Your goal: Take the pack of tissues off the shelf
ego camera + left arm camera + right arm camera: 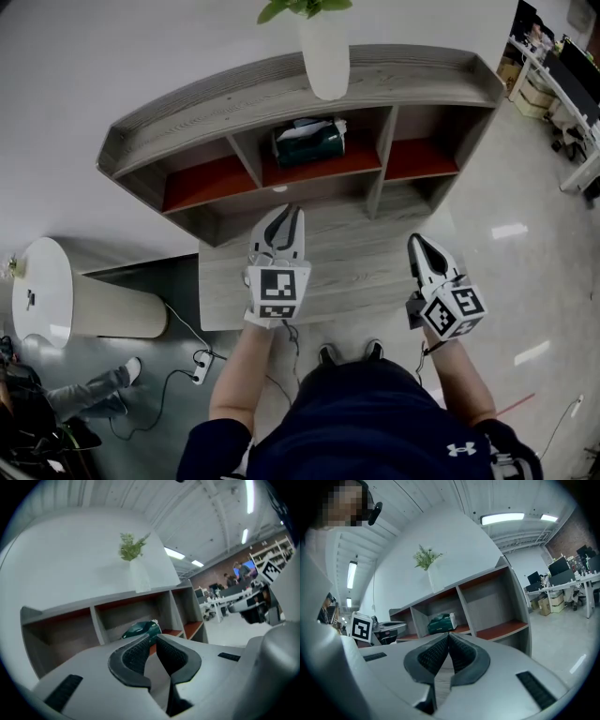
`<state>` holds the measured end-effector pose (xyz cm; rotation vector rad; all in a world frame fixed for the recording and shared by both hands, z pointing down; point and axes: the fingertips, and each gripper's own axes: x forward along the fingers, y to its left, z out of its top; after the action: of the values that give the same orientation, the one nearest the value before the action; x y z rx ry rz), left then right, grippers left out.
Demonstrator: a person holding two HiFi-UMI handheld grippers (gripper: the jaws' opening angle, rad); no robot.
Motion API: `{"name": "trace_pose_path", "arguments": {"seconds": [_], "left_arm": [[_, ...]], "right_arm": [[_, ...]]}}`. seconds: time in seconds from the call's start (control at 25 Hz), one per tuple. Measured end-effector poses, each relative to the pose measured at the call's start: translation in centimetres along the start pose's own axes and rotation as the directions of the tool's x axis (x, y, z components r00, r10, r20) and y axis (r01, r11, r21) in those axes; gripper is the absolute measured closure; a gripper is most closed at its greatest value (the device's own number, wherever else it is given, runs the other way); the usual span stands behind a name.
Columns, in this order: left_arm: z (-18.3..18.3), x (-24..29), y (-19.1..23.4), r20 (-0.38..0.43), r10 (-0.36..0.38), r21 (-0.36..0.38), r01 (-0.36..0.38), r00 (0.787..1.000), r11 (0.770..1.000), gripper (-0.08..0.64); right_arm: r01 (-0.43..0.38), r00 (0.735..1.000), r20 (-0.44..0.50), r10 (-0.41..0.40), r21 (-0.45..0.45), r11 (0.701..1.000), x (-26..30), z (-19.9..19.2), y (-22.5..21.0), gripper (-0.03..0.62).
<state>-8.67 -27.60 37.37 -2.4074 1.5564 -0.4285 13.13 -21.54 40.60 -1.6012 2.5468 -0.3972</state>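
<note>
Left hand-held gripper (286,214): jaws together, nothing between them. It is held roughly level over the wooden counter (366,267) and points at the shelf (375,89).
Right hand-held gripper (415,242): jaws together too, empty. It sits to the right of the left one, well apart from it and a bit further back from the shelf.

Tissues (307,142): dark green pack with a white end, lying in the shelf's middle compartment on the red-brown board.
- Straight ahead of the left hand-held gripper and clear of its tips. In the left gripper view, the pack (140,630) shows just above the closed tips (153,638).
- Ahead and left of the right hand-held gripper. In the right gripper view, the pack (442,623) sits just over the tips (448,634).
- Neither hand-held gripper touches the pack.

The compartments either side of the pack show only bare boards.
White vase (325,52) with a green plant (300,7) stands on the shelf top, above the pack and beyond both hand-held grippers.
The left one's marker cube (360,626) shows at the left in the right gripper view.
</note>
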Motion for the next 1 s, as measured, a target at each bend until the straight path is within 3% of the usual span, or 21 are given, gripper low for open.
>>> {"name": "trace_pose_path", "arguments": {"seconds": [0.12,0.32,0.44,0.56,0.68,1.0], "left_arm": [[0.4,2.5,0.6,-0.027,0.015,0.191,-0.009,1.000,0.982,0.449],[0.3,7.4,1.6,-0.103,0.011,0.413,0.033,0.995,0.910,0.410],[-0.5,10.0,1.6,-0.165,0.005,0.520,0.083,0.986,0.850,0.367],[-0.7,12.2,1.7,-0.203,0.017,0.625,0.116,0.979,0.772,0.347],[-1.6,14.3,1.4,-0.271,0.012,0.681,0.183,0.962,0.709,0.345],[-4.7,18.1,1.3,-0.409,0.011,0.689,0.301,0.913,0.659,0.341]], "right_arm": [[0.018,1.000,0.002,-0.018,0.005,1.000,-0.1,-0.2,-0.5,0.580],[0.029,1.000,0.003,-0.029,0.012,1.000,0.1,-0.5,-0.8,0.580],[0.032,0.999,0.000,-0.032,0.012,0.999,0.2,-0.5,-0.7,0.580],[0.041,0.999,0.000,-0.041,0.011,0.999,0.3,-0.4,-0.8,0.580],[0.058,0.998,0.002,-0.058,0.009,0.998,0.1,-0.3,-1.3,0.580],[0.081,0.997,0.010,-0.081,0.008,0.997,-0.1,0.1,-1.7,0.580]]}}
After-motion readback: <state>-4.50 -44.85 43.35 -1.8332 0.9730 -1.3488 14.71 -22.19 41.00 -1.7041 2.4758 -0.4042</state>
